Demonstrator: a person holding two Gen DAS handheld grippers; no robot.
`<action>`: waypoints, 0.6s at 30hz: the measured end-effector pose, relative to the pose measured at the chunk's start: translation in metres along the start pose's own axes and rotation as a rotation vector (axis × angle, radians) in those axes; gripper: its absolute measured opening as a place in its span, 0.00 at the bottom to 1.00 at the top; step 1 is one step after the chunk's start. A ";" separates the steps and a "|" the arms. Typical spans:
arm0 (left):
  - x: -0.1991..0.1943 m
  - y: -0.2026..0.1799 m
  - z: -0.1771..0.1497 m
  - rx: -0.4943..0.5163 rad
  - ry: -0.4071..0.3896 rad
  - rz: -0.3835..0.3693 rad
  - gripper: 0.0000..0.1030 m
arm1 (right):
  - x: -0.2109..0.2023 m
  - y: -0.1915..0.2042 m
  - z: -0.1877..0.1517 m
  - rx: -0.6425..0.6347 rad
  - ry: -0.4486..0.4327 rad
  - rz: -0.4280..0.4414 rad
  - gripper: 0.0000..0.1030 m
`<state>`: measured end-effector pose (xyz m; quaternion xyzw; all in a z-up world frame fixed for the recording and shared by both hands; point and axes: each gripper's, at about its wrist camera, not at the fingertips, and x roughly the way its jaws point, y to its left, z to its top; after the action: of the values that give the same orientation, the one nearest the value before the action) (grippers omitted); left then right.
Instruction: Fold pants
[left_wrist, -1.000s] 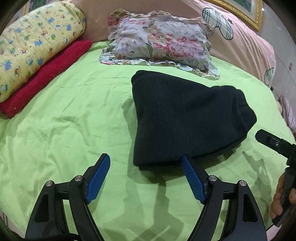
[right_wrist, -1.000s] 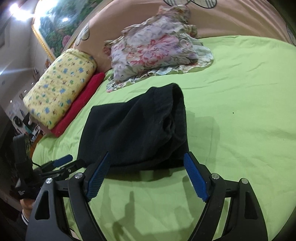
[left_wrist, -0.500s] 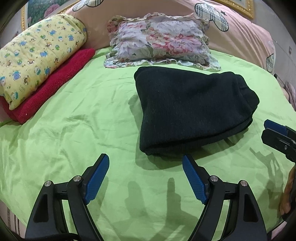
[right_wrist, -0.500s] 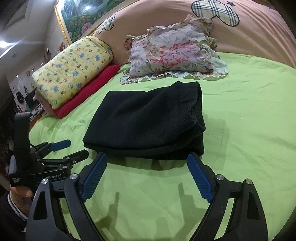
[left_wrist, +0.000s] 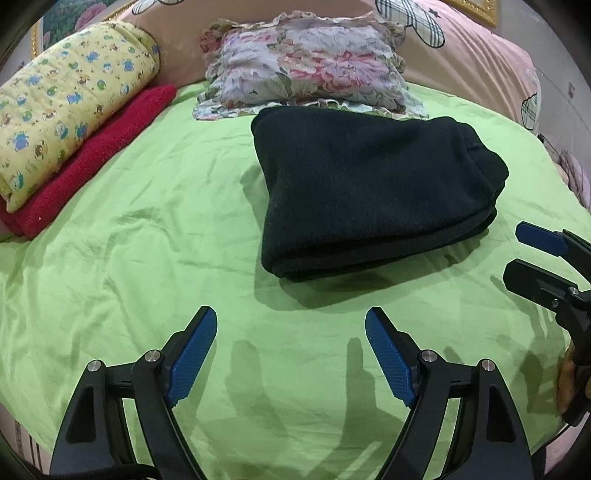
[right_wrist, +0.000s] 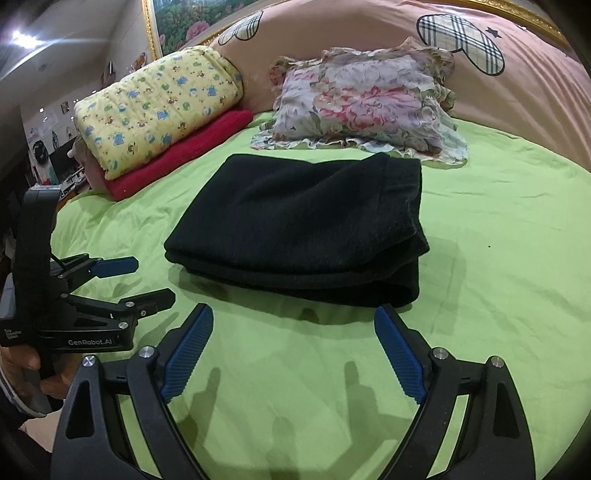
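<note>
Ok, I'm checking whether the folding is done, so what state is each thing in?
pants: folded into a stack, flat on the sheet, untouched
left gripper: open, empty, short of the pants
right gripper: jaws have just been opening, empty
floral pillow: lying behind the pants

Both wrist cameras looked down from the bed's (left_wrist: 155, 229) near edge toward its head, close over the sheet, sharing the pants (left_wrist: 369, 184) (right_wrist: 306, 229) and pillows.
</note>
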<state>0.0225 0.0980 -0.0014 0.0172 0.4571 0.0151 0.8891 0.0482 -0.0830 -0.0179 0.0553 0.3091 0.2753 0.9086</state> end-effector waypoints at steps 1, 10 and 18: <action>0.001 0.000 0.000 0.001 0.002 -0.001 0.81 | 0.001 -0.001 0.000 0.002 0.007 0.002 0.87; 0.016 0.000 0.002 -0.004 0.043 -0.027 0.81 | 0.009 -0.011 -0.001 0.051 0.033 -0.005 0.87; 0.021 0.000 0.006 -0.006 0.048 -0.030 0.81 | 0.012 -0.013 0.000 0.066 0.041 0.002 0.87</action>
<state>0.0393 0.0990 -0.0149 0.0072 0.4783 0.0034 0.8781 0.0618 -0.0875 -0.0276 0.0802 0.3363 0.2671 0.8995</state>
